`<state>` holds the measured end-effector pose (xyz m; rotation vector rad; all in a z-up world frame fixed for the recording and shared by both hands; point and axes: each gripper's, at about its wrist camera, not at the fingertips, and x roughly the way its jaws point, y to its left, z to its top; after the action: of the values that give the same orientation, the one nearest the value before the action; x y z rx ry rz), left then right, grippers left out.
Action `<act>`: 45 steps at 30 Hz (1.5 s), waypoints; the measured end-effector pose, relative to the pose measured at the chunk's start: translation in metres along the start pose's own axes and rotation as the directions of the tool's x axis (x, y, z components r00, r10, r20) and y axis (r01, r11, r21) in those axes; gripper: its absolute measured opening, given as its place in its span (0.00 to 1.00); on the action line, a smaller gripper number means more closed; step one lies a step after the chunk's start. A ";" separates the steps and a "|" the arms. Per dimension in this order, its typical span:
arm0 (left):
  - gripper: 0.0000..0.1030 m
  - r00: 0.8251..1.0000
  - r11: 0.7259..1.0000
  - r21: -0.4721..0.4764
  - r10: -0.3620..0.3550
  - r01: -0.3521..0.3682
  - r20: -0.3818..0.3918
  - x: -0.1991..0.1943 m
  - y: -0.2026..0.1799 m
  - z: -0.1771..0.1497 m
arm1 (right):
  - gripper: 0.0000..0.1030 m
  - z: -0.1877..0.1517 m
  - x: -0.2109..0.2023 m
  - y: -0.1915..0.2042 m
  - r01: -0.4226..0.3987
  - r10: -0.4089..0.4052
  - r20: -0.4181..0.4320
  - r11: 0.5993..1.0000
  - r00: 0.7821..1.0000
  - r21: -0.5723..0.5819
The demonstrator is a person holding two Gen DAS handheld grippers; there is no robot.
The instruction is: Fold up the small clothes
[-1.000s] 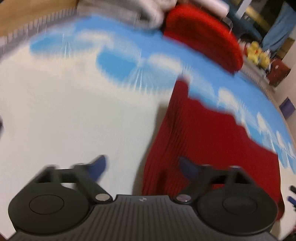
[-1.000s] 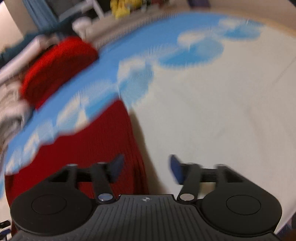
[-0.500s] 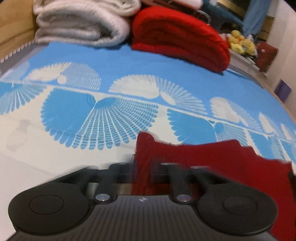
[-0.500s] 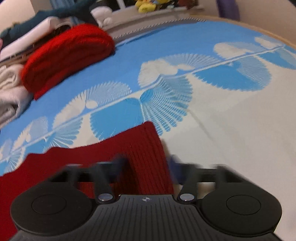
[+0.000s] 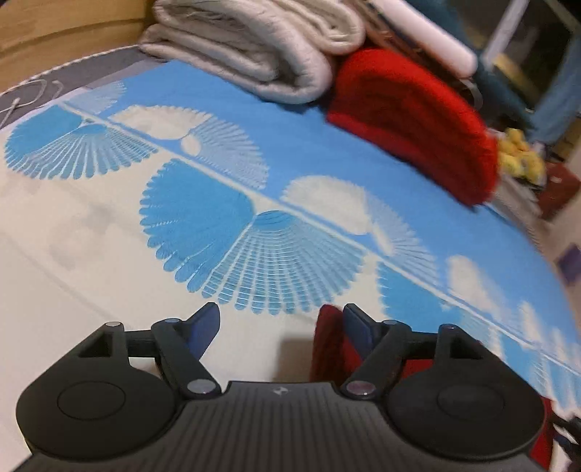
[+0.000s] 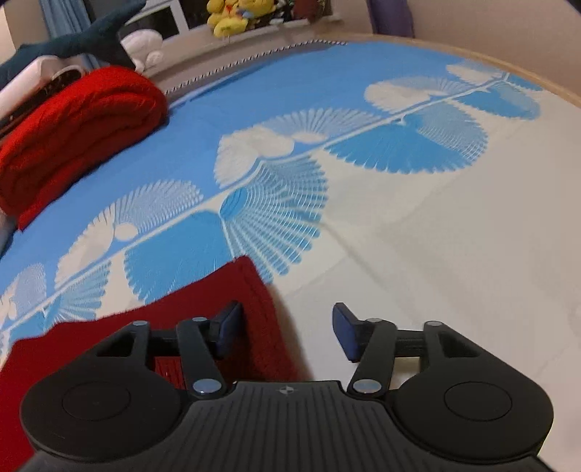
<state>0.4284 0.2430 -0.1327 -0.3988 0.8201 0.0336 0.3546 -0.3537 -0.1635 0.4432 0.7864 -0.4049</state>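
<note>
the left gripper [image 5: 281,326] is opening its jaws, and the gap between its blue fingers [image 5: 203,328] is showing only bedspread; no cloth is lying between them. the corner of the dark red knit garment [image 5: 328,341] is sitting just at the inner side of the right-hand finger, partly hidden behind it, so whether the two are touching i cannot tell. the right gripper [image 6: 287,328] is also opening its jaws, with nothing pinched; its left-hand finger is hovering over the garment [image 6: 203,308] near its edge, while the other finger is standing over bare cream fabric.

the garment is lying flat on the blue and cream fan-patterned bedspread [image 6: 399,225], spreading from the right gripper toward the left side of that view, its near corner reaching up to the blue fan print.

farther back, a folded bright red knit [image 5: 410,119] is resting on the blue part of the bedspread, beside a folded pale grey blanket [image 5: 254,47]. beyond the bed edge, a yellow plush toy [image 6: 232,16] and a dark blue plush shark [image 6: 83,40] are sitting.
</note>
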 end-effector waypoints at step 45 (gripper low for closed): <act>1.00 0.989 0.970 0.193 0.149 -0.149 0.016 -0.161 -0.066 -0.143 | 0.81 -0.063 -0.172 -0.015 -0.421 0.425 0.053 0.905 0.904 -0.061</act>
<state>0.2292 0.1507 -0.0824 -0.1530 0.8424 0.0930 0.2004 -0.3025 -0.0775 0.5379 0.6131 0.0074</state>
